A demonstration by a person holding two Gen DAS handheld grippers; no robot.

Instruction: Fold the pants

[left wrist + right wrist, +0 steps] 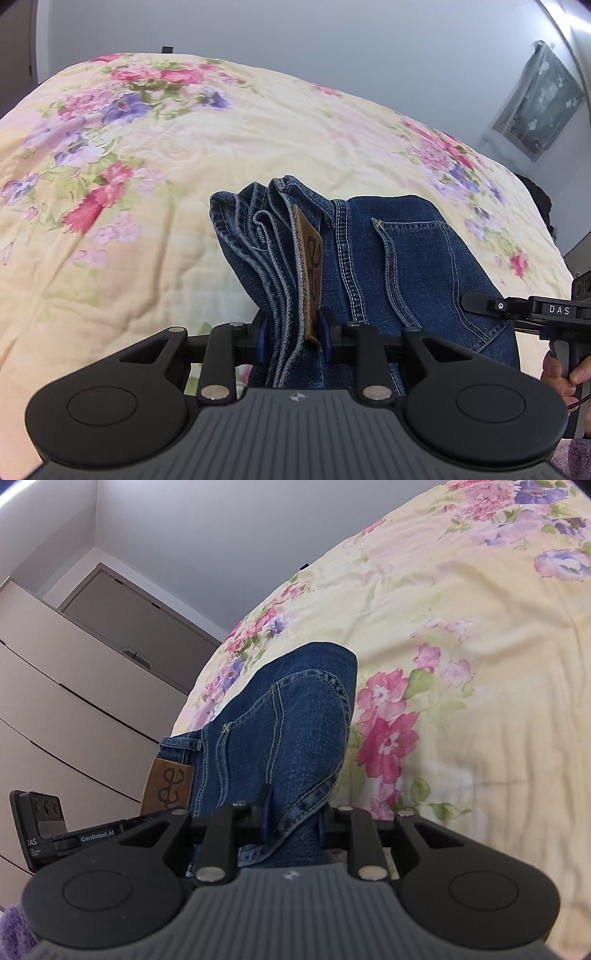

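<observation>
Blue jeans (402,258) are folded into a thick bundle and held up over the floral bedspread (184,155). My left gripper (293,338) is shut on the waistband end, where several denim layers and the brown leather patch (310,273) bunch between the fingers. My right gripper (293,821) is shut on the other edge of the jeans (291,716), near a back pocket. The patch (168,784) shows at the left of the right wrist view. Each gripper shows in the other's view: the right one (524,310), the left one (48,830).
The yellow bedspread (461,646) with pink and purple flowers fills the space beyond the jeans. A beige wardrobe (74,686) stands to the left in the right wrist view. A framed picture (539,103) hangs on the wall.
</observation>
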